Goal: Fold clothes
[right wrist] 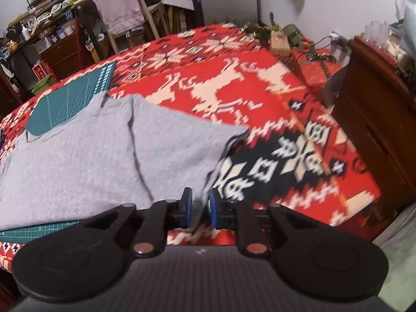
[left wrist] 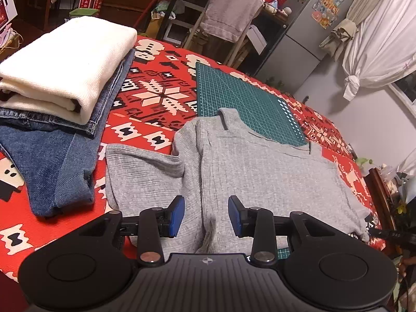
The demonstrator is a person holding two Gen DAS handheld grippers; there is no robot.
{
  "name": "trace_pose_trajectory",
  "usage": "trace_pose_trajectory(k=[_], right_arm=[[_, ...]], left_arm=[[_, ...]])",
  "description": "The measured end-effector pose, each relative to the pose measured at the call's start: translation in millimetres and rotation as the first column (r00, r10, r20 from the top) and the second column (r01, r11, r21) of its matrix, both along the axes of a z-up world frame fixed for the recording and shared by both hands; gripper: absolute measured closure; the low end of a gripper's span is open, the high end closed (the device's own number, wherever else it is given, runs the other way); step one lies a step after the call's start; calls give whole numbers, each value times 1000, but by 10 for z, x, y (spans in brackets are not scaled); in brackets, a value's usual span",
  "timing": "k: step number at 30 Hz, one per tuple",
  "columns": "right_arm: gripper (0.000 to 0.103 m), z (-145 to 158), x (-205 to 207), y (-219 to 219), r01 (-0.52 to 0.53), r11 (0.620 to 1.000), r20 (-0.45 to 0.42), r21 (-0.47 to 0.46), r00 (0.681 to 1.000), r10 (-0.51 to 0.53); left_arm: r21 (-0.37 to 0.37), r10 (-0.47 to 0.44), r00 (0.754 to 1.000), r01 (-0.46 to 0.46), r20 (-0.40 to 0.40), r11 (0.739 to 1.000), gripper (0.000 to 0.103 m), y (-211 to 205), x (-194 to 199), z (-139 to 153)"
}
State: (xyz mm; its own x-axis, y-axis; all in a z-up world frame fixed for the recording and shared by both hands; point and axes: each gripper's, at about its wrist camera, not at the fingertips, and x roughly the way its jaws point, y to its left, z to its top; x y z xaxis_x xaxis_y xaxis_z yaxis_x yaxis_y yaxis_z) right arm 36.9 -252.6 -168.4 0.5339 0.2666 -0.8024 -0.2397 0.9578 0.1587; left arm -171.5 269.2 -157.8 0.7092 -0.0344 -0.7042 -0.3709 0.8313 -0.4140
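Cloth covers the whole surface under me: a red woven spread patterned with white and black snowflakes and reindeer. On it lies a dark green gridded cutting mat, partly hidden beneath the grey ribbed knit sweater I am folding. The sweater is spread flat in the middle of the surface, its collar toward the far side over the mat, one sleeve folded out to my left. To the left of it, near but apart, sits a stack of folded clothes: blue denim jeans at the bottom and a cream knitted garment on top. Beyond the surface, a pale pinkish towel hangs over a chair back.

My left tool hovers over the sweater's near edge with its blue pads spread wide apart, gripping nothing; a raised wrinkle of grey knit runs between them. My right tool has its blue pads drawn close on the sweater's right edge, with a fold of grey fabric pinched between them and lifted off the spread.
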Motion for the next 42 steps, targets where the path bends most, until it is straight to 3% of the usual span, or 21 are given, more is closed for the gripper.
trace_pose_trajectory(k=[7, 8, 10, 12, 19, 21, 26, 30, 32, 42], right_arm=[[86, -106, 143, 121, 16, 999, 17, -39, 1000, -15], [88, -111, 161, 136, 13, 999, 21, -52, 1000, -12], [102, -102, 169, 154, 10, 997, 26, -73, 1000, -8], [102, -81, 122, 146, 29, 994, 35, -105, 999, -25], [103, -83, 6, -109, 140, 987, 5, -74, 990, -140], [103, -48, -10, -138, 132, 990, 16, -39, 991, -132], [90, 21, 63, -24, 86, 996, 62, 15, 994, -87], [90, -64, 157, 82, 90, 996, 21, 4, 996, -90], [103, -83, 138, 78, 102, 995, 17, -1, 995, -102], [102, -99, 12, -15, 115, 993, 5, -31, 993, -115]], left_arm=[[-11, 23, 1000, -23, 11, 1000, 68, 41, -52, 18], [-14, 27, 1000, -27, 12, 1000, 68, 49, -53, 18], [-18, 29, 999, -29, 13, 999, 68, 60, -49, 20], [-15, 27, 1000, -27, 15, 1000, 68, 55, -45, 25], [-16, 34, 999, -34, 14, 999, 68, 77, -57, 9], [-18, 38, 999, -38, 14, 999, 68, 86, -62, 3], [-18, 45, 999, -45, 14, 999, 68, 105, -76, 8], [-9, 52, 999, -51, 15, 999, 68, 118, -95, 36], [-3, 56, 998, -56, 15, 998, 68, 130, -105, 49], [18, 84, 996, -84, 1, 996, 68, 189, -143, 62]])
